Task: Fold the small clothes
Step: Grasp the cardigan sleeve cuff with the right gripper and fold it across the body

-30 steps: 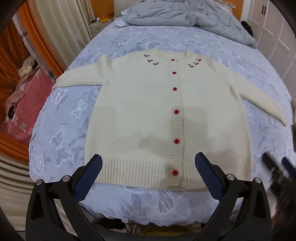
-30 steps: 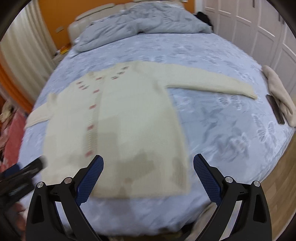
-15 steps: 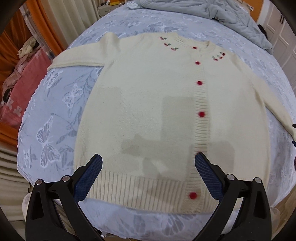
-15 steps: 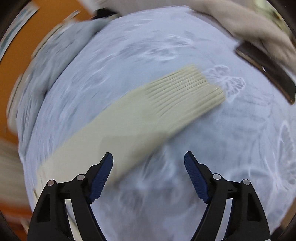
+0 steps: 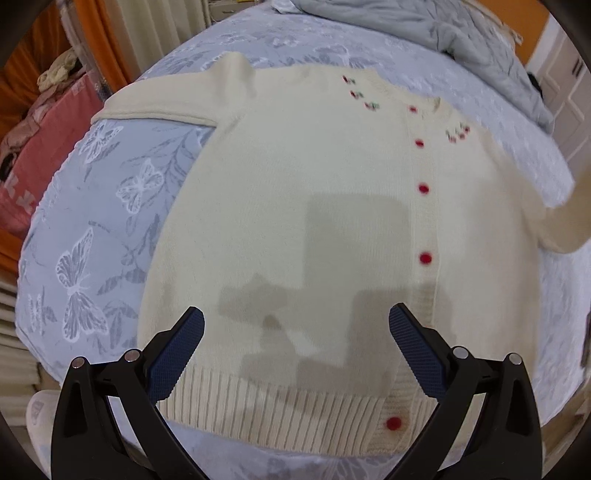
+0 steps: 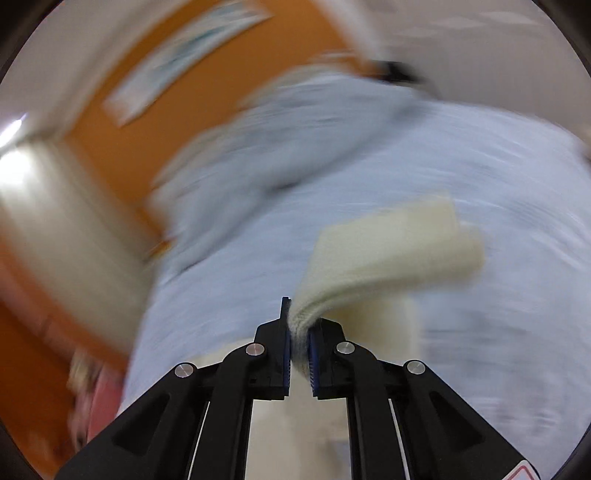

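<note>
A cream knit cardigan (image 5: 314,206) with red buttons and small cherry embroidery lies flat, front up, on the bed. My left gripper (image 5: 295,350) is open and empty, hovering above the ribbed hem. Its left sleeve (image 5: 155,107) lies spread out to the left. In the right wrist view my right gripper (image 6: 299,350) is shut on the cuff of the cardigan's right sleeve (image 6: 388,251), which is lifted off the bed and curls over itself. That raised sleeve shows at the right edge of the left wrist view (image 5: 569,221).
The bed has a pale blue butterfly-print cover (image 5: 92,221). A grey duvet (image 5: 443,33) is bunched at the head. Pink bedding (image 5: 37,155) and orange curtains stand to the left. White wardrobe doors (image 5: 569,85) are at the right. The right wrist view is motion-blurred.
My right gripper closed on the right sleeve's cuff and lifted it, swinging fast. My left gripper moved in lower over the cardigan's hem and stayed open.
</note>
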A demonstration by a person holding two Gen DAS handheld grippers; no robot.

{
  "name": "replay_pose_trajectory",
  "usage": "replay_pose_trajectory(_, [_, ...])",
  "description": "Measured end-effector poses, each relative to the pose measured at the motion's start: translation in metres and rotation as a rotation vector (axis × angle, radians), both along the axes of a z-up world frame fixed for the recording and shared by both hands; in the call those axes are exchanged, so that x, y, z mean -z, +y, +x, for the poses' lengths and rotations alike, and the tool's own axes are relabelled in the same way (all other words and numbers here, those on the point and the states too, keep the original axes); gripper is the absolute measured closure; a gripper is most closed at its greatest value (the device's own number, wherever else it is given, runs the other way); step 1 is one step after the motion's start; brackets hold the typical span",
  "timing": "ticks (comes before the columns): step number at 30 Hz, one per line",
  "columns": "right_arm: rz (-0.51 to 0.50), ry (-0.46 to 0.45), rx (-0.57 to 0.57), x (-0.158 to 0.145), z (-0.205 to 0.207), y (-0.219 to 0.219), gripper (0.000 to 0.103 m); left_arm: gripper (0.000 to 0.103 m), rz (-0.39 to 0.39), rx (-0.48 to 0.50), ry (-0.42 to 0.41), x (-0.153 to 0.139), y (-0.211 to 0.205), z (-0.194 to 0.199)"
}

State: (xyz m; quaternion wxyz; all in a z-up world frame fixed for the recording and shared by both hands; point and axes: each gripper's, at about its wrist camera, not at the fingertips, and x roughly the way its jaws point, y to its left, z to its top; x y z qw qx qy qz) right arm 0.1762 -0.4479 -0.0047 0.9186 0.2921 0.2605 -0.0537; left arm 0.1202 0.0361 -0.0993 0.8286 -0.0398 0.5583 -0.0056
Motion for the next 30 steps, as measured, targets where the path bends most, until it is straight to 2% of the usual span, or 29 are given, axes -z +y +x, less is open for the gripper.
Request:
replay_pose_trajectory(2, [-0.034,-0.009,-0.202,-0.005,0.036,0.08,0.089,0.005,-0.036,-0.013,-0.024,-0.007,0.006,0.005])
replay_pose_trajectory(3, [-0.049,0.01,-0.304,0.005,0.054,0.123,0.087,0.005,-0.061,-0.019,-0.038,-0.012,0.01,0.008])
replay_pose_trajectory(4, [-0.069,0.036,-0.36,0.015,0.065,0.149,0.075,0.005,-0.091,-0.026,-0.05,-0.017,0.014,0.013])
replay_pose_trajectory(5, [-0.103,0.097,-0.433,0.039,0.08,0.187,0.069,0.005,-0.128,-0.033,-0.065,-0.022,0.018,0.02])
replay_pose_trajectory(7, [-0.177,0.221,-0.497,0.084,0.092,0.234,0.067,0.005,-0.171,-0.042,-0.08,-0.028,0.024,0.036])
replay_pose_trajectory(8, [-0.194,0.245,-0.497,0.094,0.092,0.239,0.067,0.005,-0.196,-0.045,-0.083,-0.031,0.026,0.047])
replay_pose_trajectory(11, [-0.168,0.277,-0.425,0.111,0.072,0.22,0.064,0.005,-0.282,-0.05,-0.083,-0.028,0.029,0.082])
replay_pose_trajectory(13, [-0.13,0.283,-0.302,0.109,0.05,0.178,0.049,0.005,-0.323,-0.051,-0.061,-0.018,0.024,0.108])
replay_pose_trajectory(15, [-0.122,0.293,-0.189,0.111,0.035,0.146,0.042,0.005,-0.335,-0.058,-0.027,-0.002,0.013,0.137])
replay_pose_trajectory(17, [-0.098,0.344,-0.08,0.118,0.026,0.104,0.041,0.005,-0.351,-0.057,0.007,0.017,-0.004,0.166])
replay_pose_trajectory(20, [-0.022,0.388,-0.003,0.136,0.025,0.066,0.041,0.006,-0.343,-0.037,0.04,0.041,-0.027,0.194])
replay_pose_trajectory(21, [0.008,0.403,0.011,0.143,0.026,0.055,0.041,0.01,-0.338,-0.043,0.061,0.051,-0.034,0.203])
replay_pose_trajectory(22, [0.033,0.415,0.017,0.15,0.028,0.048,0.041,0.02,-0.346,-0.053,0.077,0.059,-0.038,0.21])
replay_pose_trajectory(23, [0.057,0.435,0.026,0.16,0.032,0.043,0.041,0.038,-0.348,-0.062,0.092,0.064,-0.04,0.214])
replay_pose_trajectory(25, [0.092,0.454,0.017,0.179,0.038,0.039,0.045,0.062,-0.3,-0.08,0.083,0.065,-0.044,0.221])
replay_pose_trajectory(26, [0.101,0.448,0.007,0.184,0.041,0.042,0.07,0.09,-0.303,-0.054,0.068,0.061,-0.046,0.224])
replay_pose_trajectory(27, [0.089,0.448,0.002,0.183,0.044,0.047,0.079,0.093,-0.314,-0.04,0.056,0.054,-0.046,0.225])
replay_pose_trajectory(28, [0.06,0.405,-0.003,0.17,0.045,0.052,0.083,0.093,-0.325,-0.031,0.03,0.046,-0.044,0.226])
replay_pose_trajectory(30, [0.054,0.305,-0.014,0.146,0.038,0.059,0.085,0.093,-0.336,-0.005,-0.063,0.02,-0.037,0.227])
